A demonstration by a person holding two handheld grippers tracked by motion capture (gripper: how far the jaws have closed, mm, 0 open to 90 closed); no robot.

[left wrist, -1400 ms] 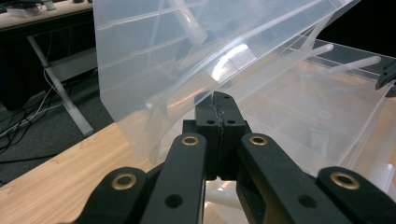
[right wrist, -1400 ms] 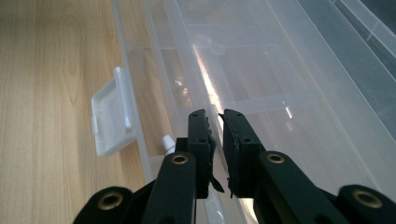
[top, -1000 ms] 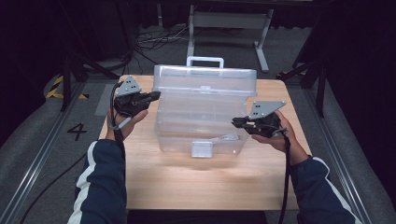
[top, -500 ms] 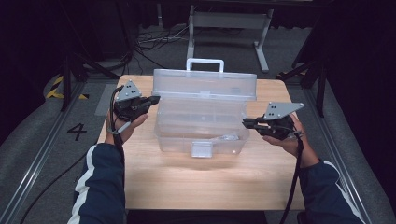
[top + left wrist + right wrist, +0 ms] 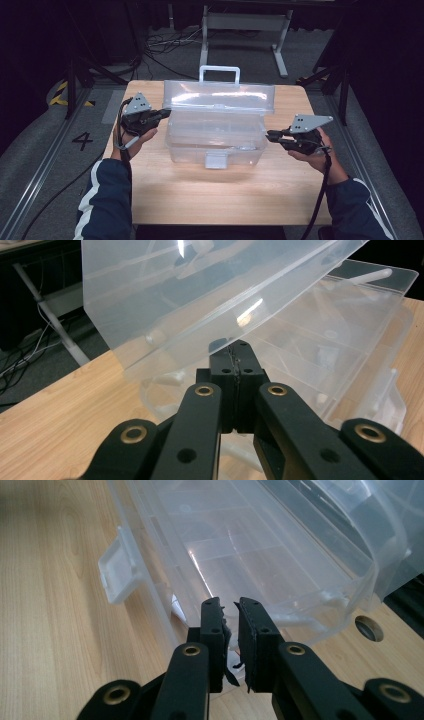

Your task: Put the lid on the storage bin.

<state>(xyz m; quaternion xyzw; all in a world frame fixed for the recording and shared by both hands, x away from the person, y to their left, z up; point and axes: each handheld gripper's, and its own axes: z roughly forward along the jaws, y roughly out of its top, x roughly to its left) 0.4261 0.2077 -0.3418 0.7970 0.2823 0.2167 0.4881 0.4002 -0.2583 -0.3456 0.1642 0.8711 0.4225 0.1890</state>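
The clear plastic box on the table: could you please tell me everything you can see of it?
The clear plastic box stands in the middle of the wooden table. It looks like see-through plastic. Its lid is raised and carries a white handle on its far edge; a whitish latch hangs on the front wall. Molded dividers show inside, and I can make out no contents. The left gripper, jaws shut, sits at the lid's left end, seemingly touching it. The right gripper, jaws slightly parted, is by the right wall.

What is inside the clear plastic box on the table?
Through the clear box moulded dividers show, splitting it into compartments, and a small pale item lies near the front wall. Glare on the raised lid blurs the rest.
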